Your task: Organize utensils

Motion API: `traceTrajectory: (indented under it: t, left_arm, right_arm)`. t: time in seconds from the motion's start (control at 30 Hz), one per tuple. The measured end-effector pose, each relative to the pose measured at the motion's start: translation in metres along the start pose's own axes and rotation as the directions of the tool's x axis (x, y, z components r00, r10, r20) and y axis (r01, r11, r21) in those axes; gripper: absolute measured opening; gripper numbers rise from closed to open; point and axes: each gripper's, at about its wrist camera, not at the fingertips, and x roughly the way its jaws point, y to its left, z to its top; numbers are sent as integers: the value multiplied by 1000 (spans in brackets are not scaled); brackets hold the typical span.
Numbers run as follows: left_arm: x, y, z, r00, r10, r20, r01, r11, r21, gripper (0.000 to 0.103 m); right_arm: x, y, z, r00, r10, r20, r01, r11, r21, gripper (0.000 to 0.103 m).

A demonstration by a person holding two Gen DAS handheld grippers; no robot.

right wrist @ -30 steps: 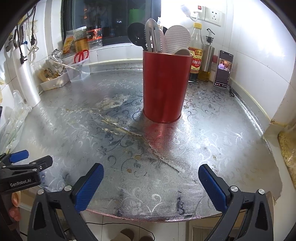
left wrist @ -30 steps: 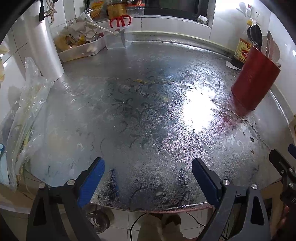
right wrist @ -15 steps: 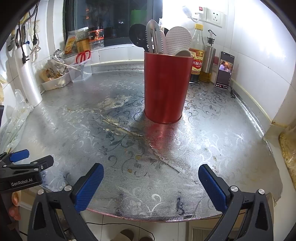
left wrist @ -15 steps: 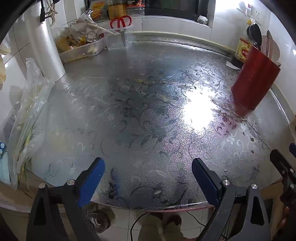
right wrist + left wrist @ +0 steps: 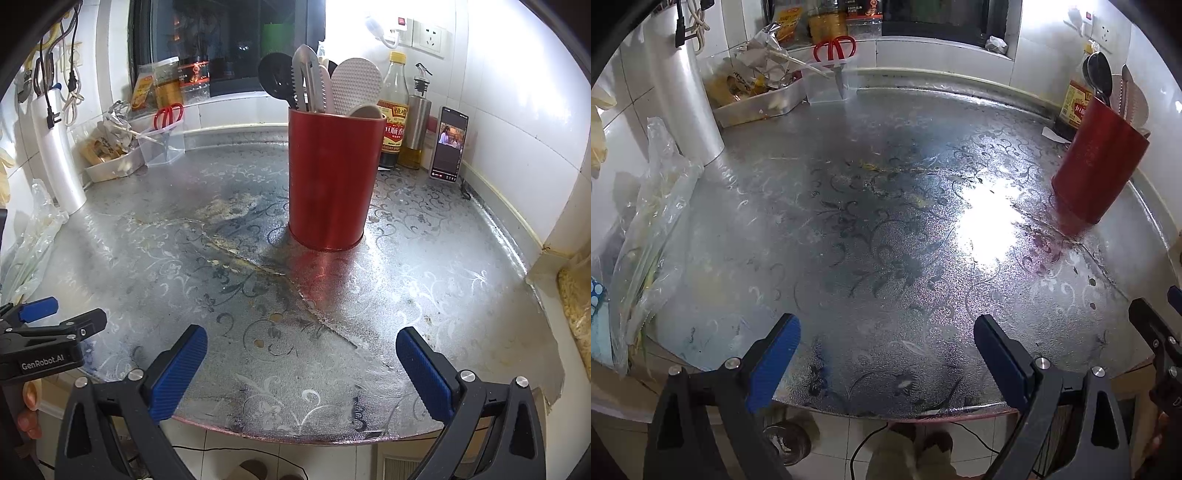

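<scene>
1. At the near edge of the patterned metal counter (image 5: 886, 206): left gripper (image 5: 886, 363), jaws spread wide, nothing between the blue pads (image 5: 774, 363), hovering level with the counter lip.
2. Beside it on the right: right gripper (image 5: 301, 373), likewise spread and empty — blue pads (image 5: 424, 376) well apart, facing the counter from its front edge.
3. Toward the back right of the counter: red utensil holder (image 5: 334, 181), upright, standing alone on the metal surface, well apart from both grippers.
4. Inside the holder: utensils (image 5: 321, 86) already standing handle-down — a black slotted spoon, serrated metal tongs, a pale dimpled paddle, and a beige spoon bowl just over the rim.
5. Just behind the holder against the tiled wall: sauce bottle (image 5: 394, 118), steel oil dispenser (image 5: 416, 125), and a phone (image 5: 448, 146) propped upright with its screen lit.
6. At the far left corner: white tray (image 5: 757, 103) of crumpled wrappers, next to a clear box holding red-handled scissors (image 5: 834, 50).
7. Along the left edge: clear plastic bag (image 5: 646, 229), lying crumpled beside a white cylinder (image 5: 687, 92).
8. Seen below the counter edge: tiled floor and a person's feet, blurred.
</scene>
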Motion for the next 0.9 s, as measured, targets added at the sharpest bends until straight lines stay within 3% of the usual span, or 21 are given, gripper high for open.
traceTrajectory:
  t: [0.9]
  left_arm:
    - [-2, -1, -5, 1000, 2, -4, -2, 1000, 0, 95]
  right_arm:
    - [0, -1, -5, 1000, 2, -7, -2, 1000, -4, 103]
